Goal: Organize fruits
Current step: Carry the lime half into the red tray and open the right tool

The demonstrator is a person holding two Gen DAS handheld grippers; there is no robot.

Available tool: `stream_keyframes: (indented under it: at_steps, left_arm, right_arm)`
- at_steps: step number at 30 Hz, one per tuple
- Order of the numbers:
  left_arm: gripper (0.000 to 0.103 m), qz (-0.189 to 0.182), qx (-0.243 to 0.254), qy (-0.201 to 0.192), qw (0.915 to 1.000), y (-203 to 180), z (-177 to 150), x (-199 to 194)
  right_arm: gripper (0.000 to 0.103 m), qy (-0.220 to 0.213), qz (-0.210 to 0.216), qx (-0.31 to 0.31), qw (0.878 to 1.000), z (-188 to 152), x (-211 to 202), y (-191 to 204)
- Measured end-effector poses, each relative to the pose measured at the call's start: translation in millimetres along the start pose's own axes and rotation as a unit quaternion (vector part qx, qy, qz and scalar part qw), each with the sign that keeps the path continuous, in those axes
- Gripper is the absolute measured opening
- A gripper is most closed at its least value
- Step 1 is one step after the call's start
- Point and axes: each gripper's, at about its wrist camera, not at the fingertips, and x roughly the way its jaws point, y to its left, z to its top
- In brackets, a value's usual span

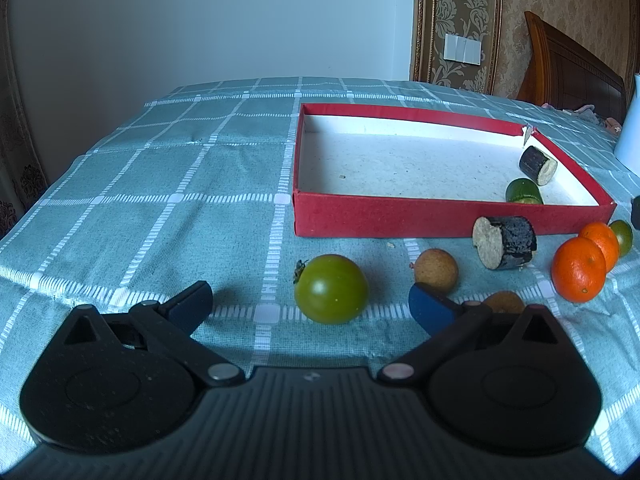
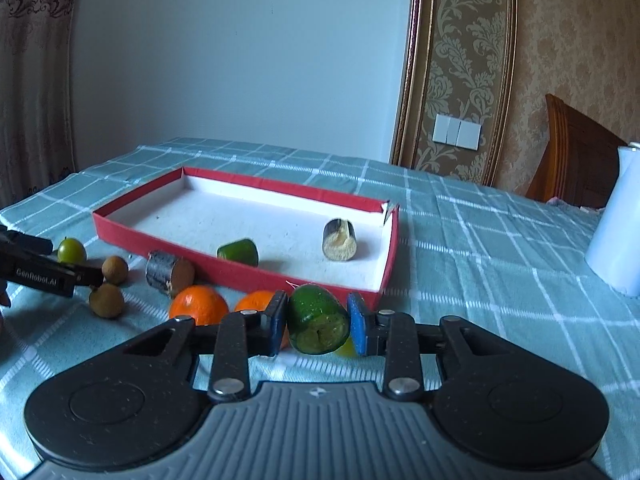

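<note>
- The right gripper [image 2: 318,322] holds a green cut piece [image 2: 316,324] between its blue pads, just in front of the red tray's [image 2: 240,276] near wall.
- To place it well, it should probably lift over that wall and release low, in the free floor between the green piece [image 2: 238,251] and dark piece [image 2: 339,240] already inside.
- The left gripper [image 1: 310,300] hangs with fingers wide, empty, a green tomato [image 1: 331,289] between them on the checked cloth [image 1: 160,200].
- Oranges [image 2: 198,304] lie close; brushing them may set them rolling.

tray [image 2: 120,227] left half open | near wall fronted by oranges [image 2: 198,305]; longans [image 2: 115,269], apparently
</note>
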Motion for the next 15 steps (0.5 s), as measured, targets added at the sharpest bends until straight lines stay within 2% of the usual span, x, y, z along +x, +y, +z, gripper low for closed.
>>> stream_keyframes:
  at_steps: [6, 15]
  left_arm:
    - [0.103, 0.0, 0.0, 0.0, 1.0, 0, 0, 0]
    - [0.103, 0.0, 0.0, 0.0, 1.0, 0, 0, 0]
  right_arm:
    - [0.032, -0.008, -0.003, -0.014, 1.0, 21, 22, 4]
    - [0.032, 0.002, -0.001, -0.045, 0.999, 56, 85, 18]
